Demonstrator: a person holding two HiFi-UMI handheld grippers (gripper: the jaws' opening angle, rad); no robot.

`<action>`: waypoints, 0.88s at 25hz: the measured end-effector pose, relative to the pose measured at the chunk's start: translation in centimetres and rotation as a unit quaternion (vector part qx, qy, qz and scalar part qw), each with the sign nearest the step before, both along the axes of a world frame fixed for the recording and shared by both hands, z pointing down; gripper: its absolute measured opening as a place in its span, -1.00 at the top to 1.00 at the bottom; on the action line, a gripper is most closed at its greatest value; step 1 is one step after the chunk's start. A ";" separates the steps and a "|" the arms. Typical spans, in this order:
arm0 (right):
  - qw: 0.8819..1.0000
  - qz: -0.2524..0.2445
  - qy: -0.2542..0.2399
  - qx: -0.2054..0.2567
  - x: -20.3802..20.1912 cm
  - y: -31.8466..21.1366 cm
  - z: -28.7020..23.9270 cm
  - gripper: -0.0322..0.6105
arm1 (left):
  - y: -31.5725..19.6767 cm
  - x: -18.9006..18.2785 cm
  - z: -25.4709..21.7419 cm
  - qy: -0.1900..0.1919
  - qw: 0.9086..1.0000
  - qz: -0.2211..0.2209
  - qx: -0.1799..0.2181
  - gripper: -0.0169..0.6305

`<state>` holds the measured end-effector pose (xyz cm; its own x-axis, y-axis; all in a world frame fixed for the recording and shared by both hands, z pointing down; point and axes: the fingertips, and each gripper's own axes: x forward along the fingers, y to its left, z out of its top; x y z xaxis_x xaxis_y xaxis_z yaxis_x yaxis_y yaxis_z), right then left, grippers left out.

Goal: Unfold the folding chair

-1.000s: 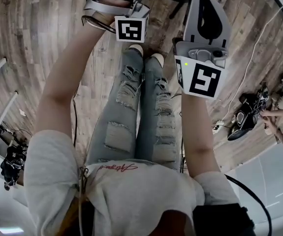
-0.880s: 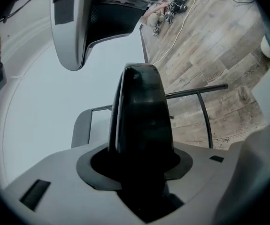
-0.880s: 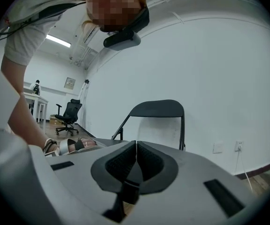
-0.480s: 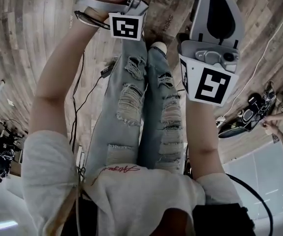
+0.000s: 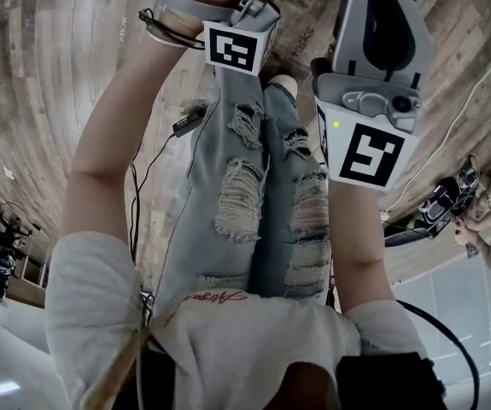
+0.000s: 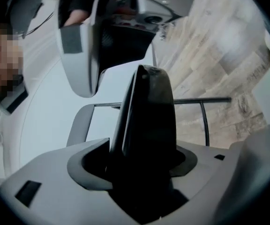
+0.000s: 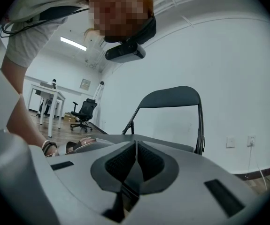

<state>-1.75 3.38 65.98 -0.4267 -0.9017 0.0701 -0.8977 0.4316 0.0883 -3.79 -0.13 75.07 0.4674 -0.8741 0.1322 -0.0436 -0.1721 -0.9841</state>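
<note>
Facing the folding chair, both grippers point roughly level at it. On the left, the left gripper has just been opening its jaws. They stand wide with nothing pressed between them, and the chair's frame shows beyond the one dark jaw in its view. The chair stands upright before the white wall, long axis vertical, backrest on top, seat hidden. On the right, the right gripper is closed tight and empty, with the chair straight ahead and apart. The wide left claw looks set to take the frame, but which gripper is nearer cannot be told.
</note>
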 end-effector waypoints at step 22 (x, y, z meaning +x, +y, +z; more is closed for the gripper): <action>0.995 0.003 -0.045 0.095 -0.7 0.9 -37.1 0.83 | 4.9 -7.5 -44.5 0.622 0.760 -0.117 -0.148 0.90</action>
